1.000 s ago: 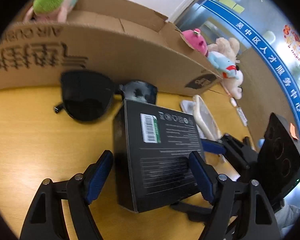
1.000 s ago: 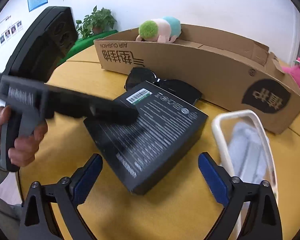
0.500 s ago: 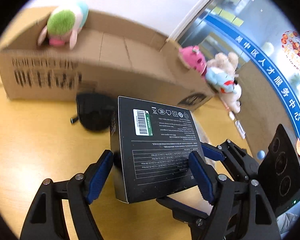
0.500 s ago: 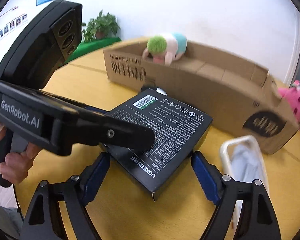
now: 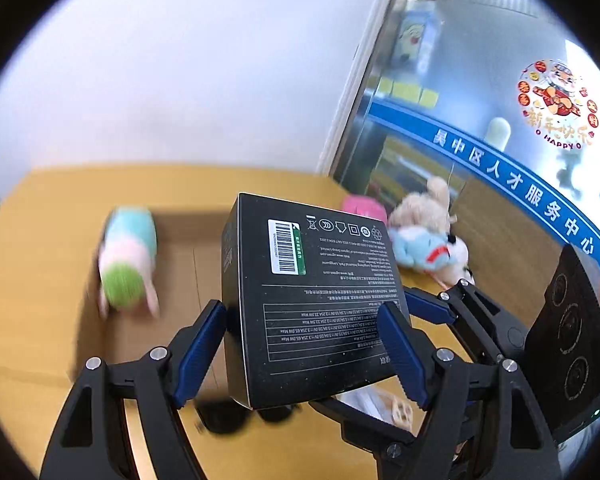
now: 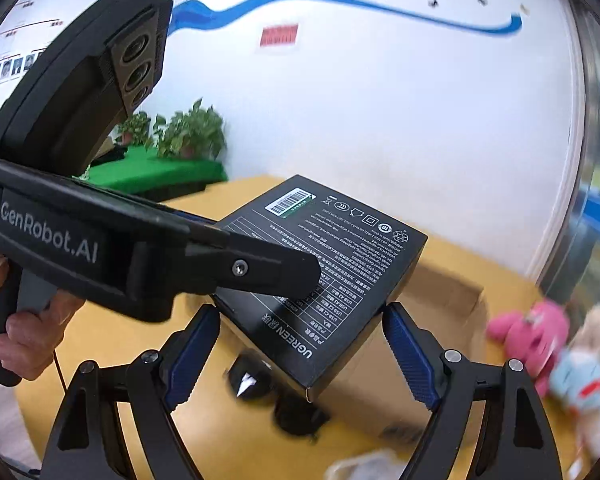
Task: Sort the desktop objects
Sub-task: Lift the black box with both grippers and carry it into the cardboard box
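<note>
A black UGREEN product box (image 5: 312, 296) with a barcode label is held up in the air by both grippers. My left gripper (image 5: 304, 340) is shut on its two sides. My right gripper (image 6: 300, 340) is shut on the same box (image 6: 324, 264) from another corner. The box hangs above the open cardboard box (image 5: 176, 264), which holds a green, pink and blue plush toy (image 5: 126, 260). Black sunglasses (image 6: 276, 392) lie on the yellow table (image 5: 28, 280) below the box.
Pink, beige and blue plush toys (image 5: 424, 232) lie at the right end of the cardboard box; they also show in the right wrist view (image 6: 548, 344). A white-framed object (image 6: 364, 466) lies on the table near me. Potted plants (image 6: 188, 132) stand far back.
Both grippers have closed on the black box and lifted it off the table, up over the cardboard box. The sunglasses stayed on the table.
</note>
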The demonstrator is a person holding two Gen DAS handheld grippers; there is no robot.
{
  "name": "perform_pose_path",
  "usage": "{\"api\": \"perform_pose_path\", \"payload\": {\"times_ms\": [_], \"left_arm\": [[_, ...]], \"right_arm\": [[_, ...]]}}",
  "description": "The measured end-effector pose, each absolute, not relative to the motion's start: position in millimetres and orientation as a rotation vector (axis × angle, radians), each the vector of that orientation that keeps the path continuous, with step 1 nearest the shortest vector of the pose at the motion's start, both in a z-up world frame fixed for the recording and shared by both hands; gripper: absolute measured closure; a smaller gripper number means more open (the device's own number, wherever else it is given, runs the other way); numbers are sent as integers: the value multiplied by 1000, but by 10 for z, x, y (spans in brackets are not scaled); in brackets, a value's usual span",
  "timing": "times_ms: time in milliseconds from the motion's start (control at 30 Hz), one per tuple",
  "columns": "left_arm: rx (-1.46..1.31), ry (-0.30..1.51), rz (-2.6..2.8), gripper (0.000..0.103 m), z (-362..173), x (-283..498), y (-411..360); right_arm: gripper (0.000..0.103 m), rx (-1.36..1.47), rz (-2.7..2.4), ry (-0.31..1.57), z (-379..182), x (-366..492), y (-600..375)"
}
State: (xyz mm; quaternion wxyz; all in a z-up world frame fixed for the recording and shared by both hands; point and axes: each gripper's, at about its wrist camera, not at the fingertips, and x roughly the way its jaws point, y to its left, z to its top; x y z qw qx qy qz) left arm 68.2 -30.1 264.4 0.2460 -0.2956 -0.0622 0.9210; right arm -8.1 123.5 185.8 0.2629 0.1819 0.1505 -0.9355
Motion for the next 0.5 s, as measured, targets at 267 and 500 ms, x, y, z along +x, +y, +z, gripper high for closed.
{"api": "perform_pose_path", "payload": {"times_ms": [267,500], "left_arm": [[-704,-176,2532,26,3214,42,-412],[-699,-170,2537,26,3329,-542,-397]], "right_arm": [[20,391,-2544,432,2465,-712,1218],[20,388,-2531,426,2653,-1443,1233]]}}
